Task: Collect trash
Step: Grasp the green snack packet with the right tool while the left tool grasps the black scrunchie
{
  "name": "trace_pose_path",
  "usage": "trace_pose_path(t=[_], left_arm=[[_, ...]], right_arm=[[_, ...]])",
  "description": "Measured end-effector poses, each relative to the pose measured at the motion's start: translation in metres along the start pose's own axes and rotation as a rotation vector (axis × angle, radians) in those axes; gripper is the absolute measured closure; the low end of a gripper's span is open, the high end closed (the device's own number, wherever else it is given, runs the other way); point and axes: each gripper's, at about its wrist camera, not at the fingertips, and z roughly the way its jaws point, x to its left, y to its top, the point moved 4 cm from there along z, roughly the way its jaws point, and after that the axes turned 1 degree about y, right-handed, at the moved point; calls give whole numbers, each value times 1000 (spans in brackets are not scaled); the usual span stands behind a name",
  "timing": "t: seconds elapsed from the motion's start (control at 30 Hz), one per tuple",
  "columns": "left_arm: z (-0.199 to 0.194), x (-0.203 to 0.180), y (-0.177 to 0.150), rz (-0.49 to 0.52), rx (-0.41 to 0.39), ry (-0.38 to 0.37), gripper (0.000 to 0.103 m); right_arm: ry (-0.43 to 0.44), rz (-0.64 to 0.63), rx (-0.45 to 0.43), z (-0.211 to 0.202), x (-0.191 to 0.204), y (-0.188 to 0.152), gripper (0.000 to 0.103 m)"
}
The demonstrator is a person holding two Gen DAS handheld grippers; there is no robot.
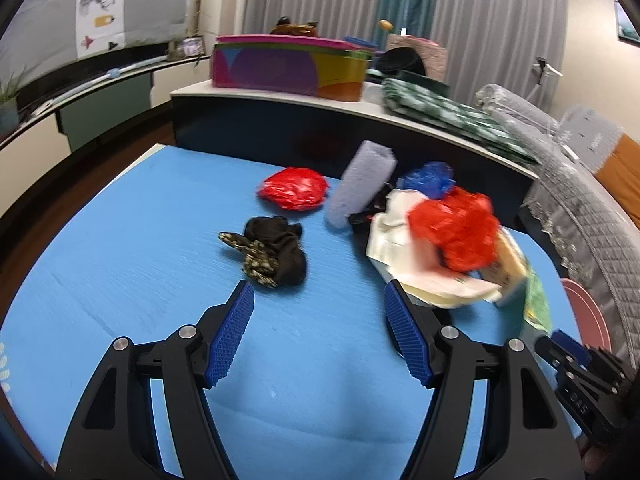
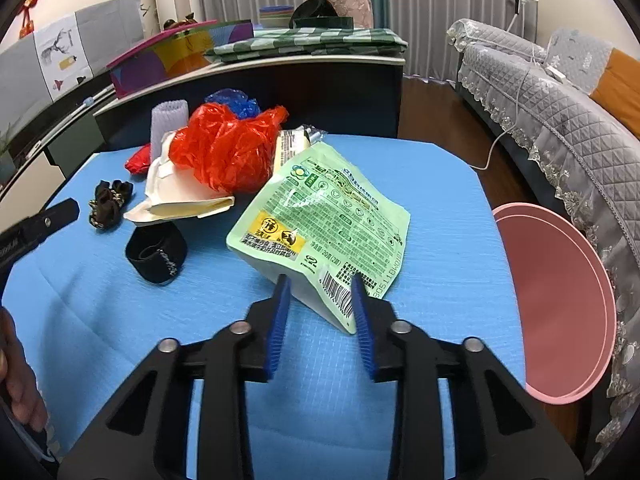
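Note:
Trash lies on a blue table (image 2: 440,208). My right gripper (image 2: 320,290) is shut on the near corner of a green printed pouch (image 2: 328,216) and holds it tilted up. Behind it lie a crumpled red bag (image 2: 228,148), a cream carton (image 2: 180,196), a blue wrapper (image 2: 234,102) and a grey foam sleeve (image 2: 168,124). My left gripper (image 1: 320,300) is open and empty, hovering just short of a black and patterned cloth bundle (image 1: 272,252). A second red bag (image 1: 294,189) lies beyond it.
A pink bin (image 2: 556,300) stands off the table's right edge, beside a grey quilted sofa (image 2: 560,120). A black band (image 2: 158,254) lies on the table. A dark counter (image 1: 320,128) with boxes and a green checked cloth stands behind.

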Motion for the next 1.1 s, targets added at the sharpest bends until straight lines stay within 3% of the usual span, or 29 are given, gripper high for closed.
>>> trace_pose_path(t=[0.1, 0.43, 0.57, 0.77, 1.1], left_arm=[[14, 8, 5, -19, 4, 31, 37], [62, 29, 16, -93, 61, 97, 37], [72, 28, 17, -92, 92, 87, 57], [67, 24, 19, -71, 85, 61, 69], [32, 7, 24, -40, 17, -1, 70]], right_arm=[[9, 6, 16, 8, 0, 0, 90], [6, -10, -13, 9, 0, 5, 101], [-5, -11, -38, 5, -3, 8, 101], [-18, -4, -70, -2, -6, 14, 102], [-60, 4, -146, -34, -13, 21, 102]])
